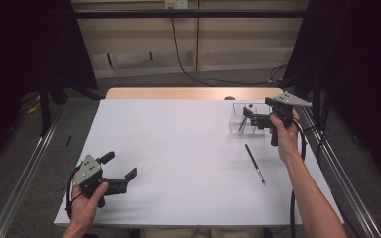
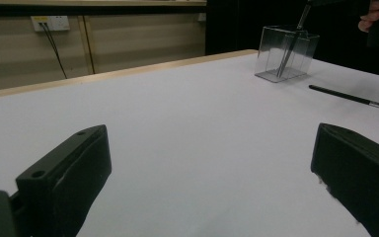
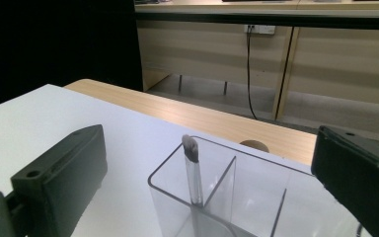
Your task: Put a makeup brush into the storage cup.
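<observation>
Left gripper (image 1: 121,177) idles wide open, lower left. I've got my right gripper (image 1: 248,118) released above the clear organizer (image 1: 237,130), upper right: 1 brush (image 3: 192,170) stands inside, 1 pen (image 1: 254,163) waits on the table (image 1: 178,148).

Just under the right hand-held gripper (image 1: 252,117) stands a clear, glossy plastic box (image 3: 237,197), smooth-walled, with a brush (image 3: 192,170) inside: see-through handle, soft grey bristles. Both hand-held grippers have matt black plastic jaws. The worktop (image 1: 178,158) beneath them is matt white, edged in pale wood. Nearer the right hand-held gripper lies a black pen (image 1: 254,163) with a shiny metal tip.
</observation>
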`<state>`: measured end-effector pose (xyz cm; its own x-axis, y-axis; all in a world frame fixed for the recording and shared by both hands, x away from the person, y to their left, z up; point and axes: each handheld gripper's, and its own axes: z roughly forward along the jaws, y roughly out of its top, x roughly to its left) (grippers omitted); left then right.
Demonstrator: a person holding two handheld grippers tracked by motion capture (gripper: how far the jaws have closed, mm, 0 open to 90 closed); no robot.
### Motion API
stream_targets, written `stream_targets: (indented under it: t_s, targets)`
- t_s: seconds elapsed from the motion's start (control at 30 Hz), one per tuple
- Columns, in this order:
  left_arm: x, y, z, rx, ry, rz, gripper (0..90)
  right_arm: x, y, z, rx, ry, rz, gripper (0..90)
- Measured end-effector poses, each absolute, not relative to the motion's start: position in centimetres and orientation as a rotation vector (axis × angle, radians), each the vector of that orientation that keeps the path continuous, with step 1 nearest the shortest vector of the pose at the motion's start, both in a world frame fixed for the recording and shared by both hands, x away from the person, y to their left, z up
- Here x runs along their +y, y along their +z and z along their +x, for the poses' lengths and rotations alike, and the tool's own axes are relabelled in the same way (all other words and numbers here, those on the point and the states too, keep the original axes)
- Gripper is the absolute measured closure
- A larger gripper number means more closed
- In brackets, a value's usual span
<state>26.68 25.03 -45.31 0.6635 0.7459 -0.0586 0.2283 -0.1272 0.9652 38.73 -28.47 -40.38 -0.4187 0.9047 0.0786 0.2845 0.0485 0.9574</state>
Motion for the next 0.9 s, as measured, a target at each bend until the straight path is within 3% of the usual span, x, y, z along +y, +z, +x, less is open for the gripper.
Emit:
stream_targets:
  t_s: [0.9]
  targets:
    - [25.6,-45.0,26.4,0.814,0.561,1.643,2.0,-30.5,-40.1,32.1,1.719,1.397,1.202,0.8]
